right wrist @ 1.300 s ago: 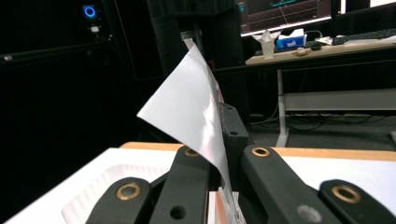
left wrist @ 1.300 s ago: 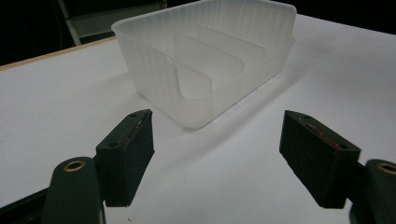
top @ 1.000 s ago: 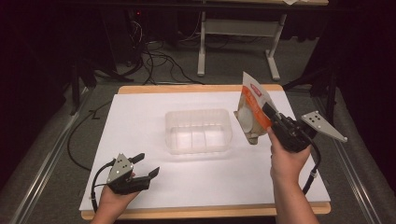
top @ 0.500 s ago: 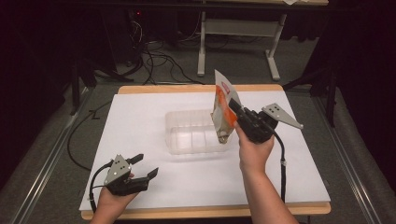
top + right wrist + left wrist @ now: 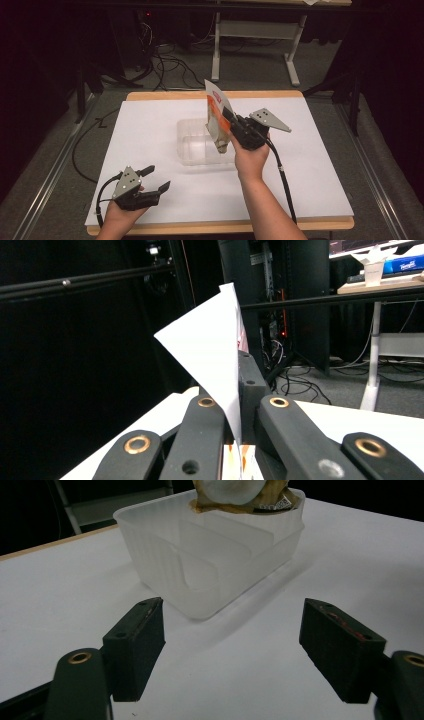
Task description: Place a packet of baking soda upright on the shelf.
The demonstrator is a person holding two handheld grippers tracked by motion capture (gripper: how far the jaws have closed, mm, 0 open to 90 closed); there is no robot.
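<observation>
High view: you are holding the packet (image 5: 217,116) pinched in your right gripper (image 5: 235,125), jaws closed on it, just above the clear bin (image 5: 192,145) at the desk's (image 5: 320,165) centre. Your left gripper (image 5: 152,181) is resting at seven o'clock, jaws wide and empty. I judge the packet, tilting, could catch the bin's rim or divider and tip out.

Bright overhead light whitens the table (image 5: 150,130) against dark surroundings, with soft shadows and perhaps slight close-range blur.
</observation>
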